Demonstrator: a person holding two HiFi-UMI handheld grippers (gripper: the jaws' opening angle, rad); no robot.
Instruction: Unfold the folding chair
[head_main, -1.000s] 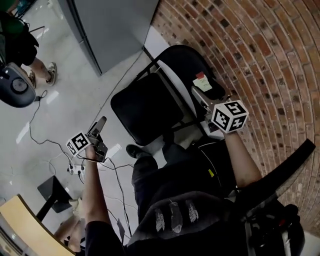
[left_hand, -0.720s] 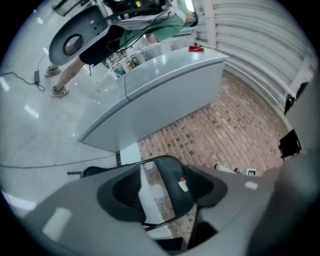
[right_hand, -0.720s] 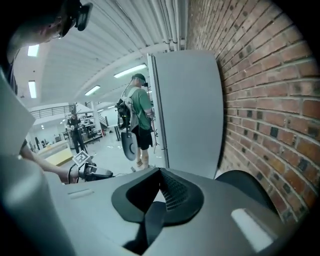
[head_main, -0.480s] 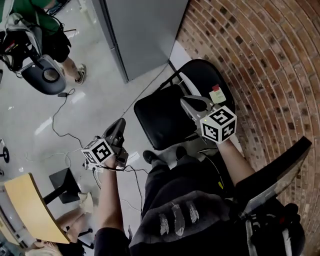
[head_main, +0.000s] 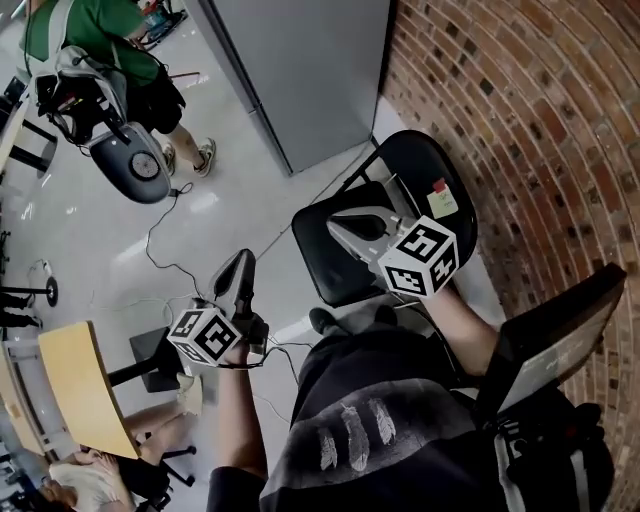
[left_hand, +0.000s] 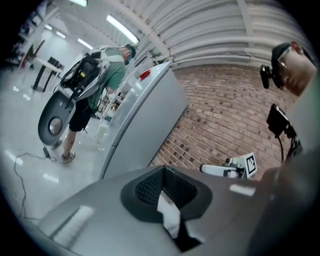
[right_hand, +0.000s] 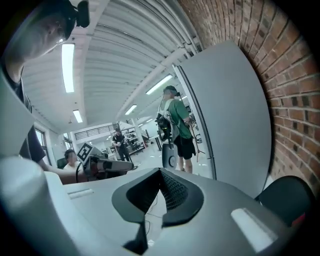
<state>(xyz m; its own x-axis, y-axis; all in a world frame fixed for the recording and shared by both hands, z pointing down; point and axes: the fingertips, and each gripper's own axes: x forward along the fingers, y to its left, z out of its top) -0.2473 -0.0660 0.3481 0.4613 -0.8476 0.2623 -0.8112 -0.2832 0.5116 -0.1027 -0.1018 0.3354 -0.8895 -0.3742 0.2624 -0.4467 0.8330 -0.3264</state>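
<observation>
The black folding chair (head_main: 335, 260) stands unfolded beside the brick wall, its seat level and its backrest (head_main: 440, 170) bearing a small sticker. My right gripper (head_main: 345, 226) hovers above the seat, shut and empty; its jaws (right_hand: 155, 196) have just closed on nothing. My left gripper (head_main: 240, 275) hangs over the floor left of the chair, apart from it; its jaws (left_hand: 167, 200) have also just closed with nothing between them. Each gripper shows in the other's view: the right gripper (left_hand: 227, 170) and the left gripper (right_hand: 102, 165). The chair's backrest (right_hand: 286, 199) shows low at the right.
A tall grey cabinet (head_main: 300, 60) stands against the brick wall (head_main: 520, 100) behind the chair. A person in green with a backpack (head_main: 90, 50) stands at the far left. Cables (head_main: 165, 255) run over the floor. A wooden tabletop (head_main: 75, 395) and a seated person are at bottom left.
Both grippers have risen and their jaws have gone from open to shut. The right gripper swung left from the backrest to above the seat. The left gripper lifted away from the floor.
</observation>
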